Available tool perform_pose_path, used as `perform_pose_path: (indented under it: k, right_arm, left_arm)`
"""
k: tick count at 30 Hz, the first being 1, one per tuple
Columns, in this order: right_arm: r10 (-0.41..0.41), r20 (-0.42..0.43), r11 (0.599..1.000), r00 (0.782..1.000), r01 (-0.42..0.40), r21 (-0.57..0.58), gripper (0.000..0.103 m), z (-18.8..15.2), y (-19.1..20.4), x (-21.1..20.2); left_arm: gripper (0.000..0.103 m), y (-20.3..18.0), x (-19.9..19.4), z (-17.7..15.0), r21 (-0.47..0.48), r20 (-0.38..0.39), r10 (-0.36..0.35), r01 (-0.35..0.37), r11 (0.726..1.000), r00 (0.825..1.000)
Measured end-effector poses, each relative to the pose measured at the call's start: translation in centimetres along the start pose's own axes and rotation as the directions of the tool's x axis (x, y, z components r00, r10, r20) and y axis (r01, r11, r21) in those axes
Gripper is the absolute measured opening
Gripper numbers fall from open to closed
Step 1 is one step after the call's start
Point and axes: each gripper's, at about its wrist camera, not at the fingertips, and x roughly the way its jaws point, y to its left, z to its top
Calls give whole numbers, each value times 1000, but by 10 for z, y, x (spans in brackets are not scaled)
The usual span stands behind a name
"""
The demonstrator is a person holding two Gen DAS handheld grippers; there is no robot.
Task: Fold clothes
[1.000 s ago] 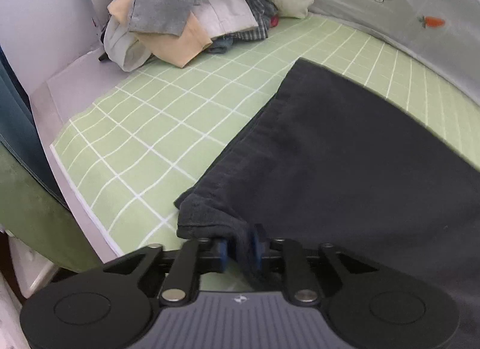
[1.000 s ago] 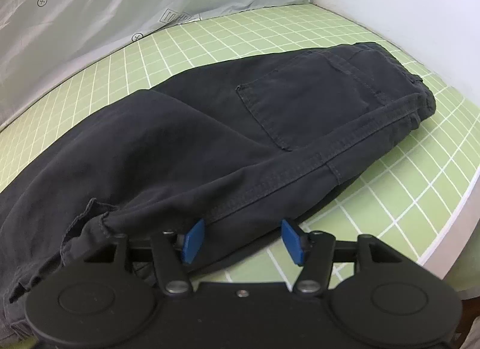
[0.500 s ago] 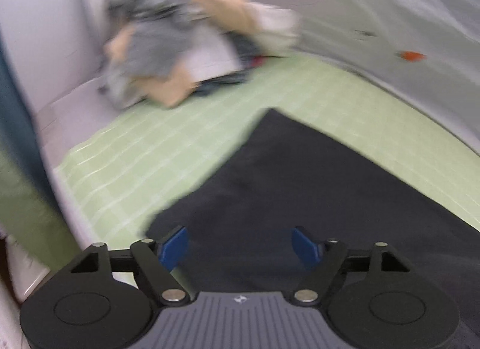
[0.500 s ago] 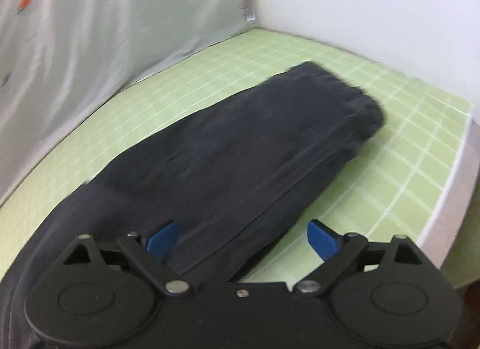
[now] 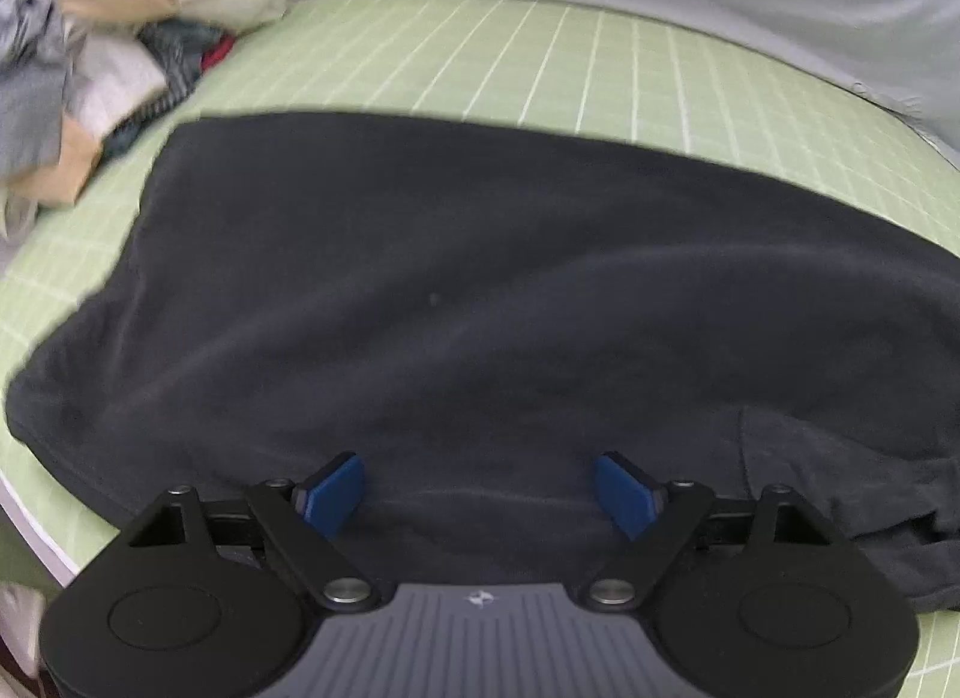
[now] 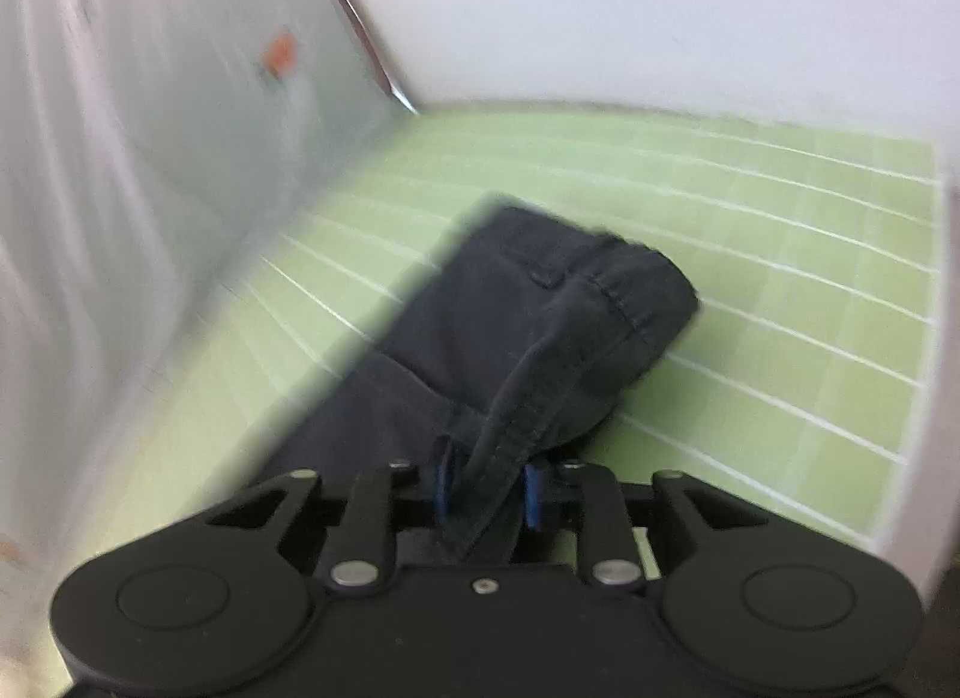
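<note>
The dark trousers (image 5: 480,290) are made of thick navy-black cloth and lie spread on the green mat (image 5: 600,56) with its white grid lines. In the left wrist view they fill most of the picture, flat and a little wrinkled, with a hem at the left and a bunched fold at the right edge. A pile of other clothes (image 5: 108,56), grey, tan, white and checked, sits on the mat at the far left, just past the trouser corner. The left gripper (image 5: 480,497) hangs over the cloth with its blue pads (image 5: 333,494) wide apart and opening, and nothing is pinched between them. A second ago those pads were squeezed on the trouser corner, so that corner has been let go, and the view has swung across the cloth. In the right wrist view the trousers (image 6: 540,326) run as a long strip away from the camera, up and to the right, ending in a thick rolled waist end with a belt loop. The right gripper (image 6: 486,494) is closing, and its pads press on a stitched seam edge that is lifted off the mat. A second ago it was open beside that seam. A pale sheet (image 6: 150,158) stands at the left.
</note>
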Motion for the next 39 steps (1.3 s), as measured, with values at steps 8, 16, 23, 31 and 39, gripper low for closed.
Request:
perform_pose_path:
  k: [8,16,23,31,39]
  right_arm:
    - [-56,16,953,998,58,-299,18,6,29,3]
    - [-384,66,684,921,332,-650,87,-42,64,24]
    - [-180,41,667,983,153,-729,103,-79,139,12]
    - [-75,-215,581,974,-132,-803,103,-198,187,31]
    - [-136,-214,559,967,-104,-823,103,-270,193,38]
  left_arm:
    - [100,8,5,-3,-38,5,10,-10,999,1000]
    - [101,22,0,-1,-42,-36,-35,33,999,999]
    - [101,75,-17,-2,-151,-19,23,-25,988,1000]
    - [101,155,-25,-10,-251,-3,113,-110,962,994]
    - [101,216,-9,-7,-291,-19,120,-120,949,993]
